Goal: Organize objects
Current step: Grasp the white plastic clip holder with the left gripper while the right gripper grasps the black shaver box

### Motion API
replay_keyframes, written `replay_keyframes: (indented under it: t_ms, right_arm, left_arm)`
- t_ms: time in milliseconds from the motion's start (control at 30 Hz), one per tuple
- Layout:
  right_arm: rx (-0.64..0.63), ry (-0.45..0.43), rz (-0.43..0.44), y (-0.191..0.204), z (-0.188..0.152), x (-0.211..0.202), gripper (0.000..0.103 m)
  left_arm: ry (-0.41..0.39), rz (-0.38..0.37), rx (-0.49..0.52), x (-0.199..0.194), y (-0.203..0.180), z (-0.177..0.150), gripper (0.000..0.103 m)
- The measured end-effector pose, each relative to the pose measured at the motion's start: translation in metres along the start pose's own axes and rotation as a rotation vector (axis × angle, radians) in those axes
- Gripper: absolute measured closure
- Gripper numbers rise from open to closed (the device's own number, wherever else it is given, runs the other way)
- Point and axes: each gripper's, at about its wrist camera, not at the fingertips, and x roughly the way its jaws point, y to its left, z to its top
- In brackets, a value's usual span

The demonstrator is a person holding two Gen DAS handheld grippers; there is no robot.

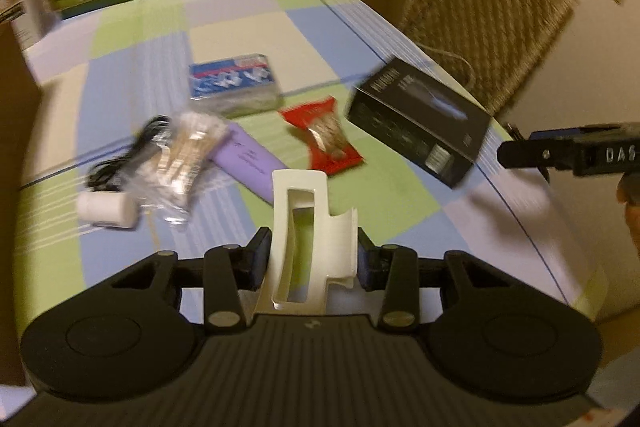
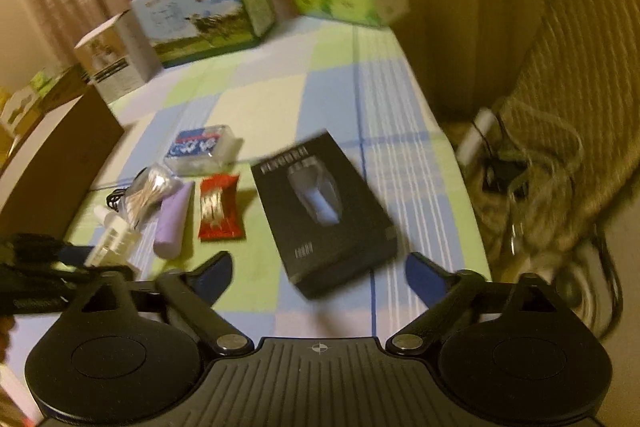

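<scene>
So far only the white hair clip (image 1: 306,239) is in hand, clamped in the left gripper (image 1: 310,259) above the bench (image 1: 360,39), while the right gripper (image 2: 318,275), fingers wide apart, hangs over the black box (image 2: 324,207) near the right edge, with the small items still scattered and open cloth beyond.

Ahead of your left claw, motion blur smears the black box (image 1: 418,123) lettering and the blue packet (image 1: 234,85) print; your right gripper (image 1: 560,151) is cut off at the frame's edge.
</scene>
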Motion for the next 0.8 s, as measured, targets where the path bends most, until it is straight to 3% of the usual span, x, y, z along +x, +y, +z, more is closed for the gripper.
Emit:
replay_keyframes:
  t_ms: [300, 533, 567, 600, 633, 800]
  right_arm:
    - [-0.211, 0.060, 0.005, 0.007, 0.021, 0.053, 0.010]
    - [-0.258, 0.120, -0.025, 0.011, 0.028, 0.093, 0.010]
    - [-0.258, 0.123, -0.023, 0.012, 0.029, 0.097, 0.011]
    - [-0.261, 0.122, -0.018, 0.012, 0.030, 0.099, 0.021]
    - [-0.270, 0.122, -0.027, 0.015, 0.030, 0.101, 0.023]
    - [-0.265, 0.127, -0.049, 0.020, 0.026, 0.097, 0.026]
  left_arm:
    - [-0.022, 0.135, -0.156, -0.013, 0.038, 0.005, 0.066]
    - [-0.030, 0.200, -0.214, -0.022, 0.057, 0.006, 0.066]
    - [-0.030, 0.203, -0.219, -0.023, 0.058, 0.005, 0.066]
    - [-0.031, 0.205, -0.223, -0.025, 0.060, 0.005, 0.066]
    - [-0.031, 0.210, -0.226, -0.027, 0.061, 0.004, 0.066]
    - [-0.028, 0.212, -0.232, -0.032, 0.065, 0.001, 0.066]
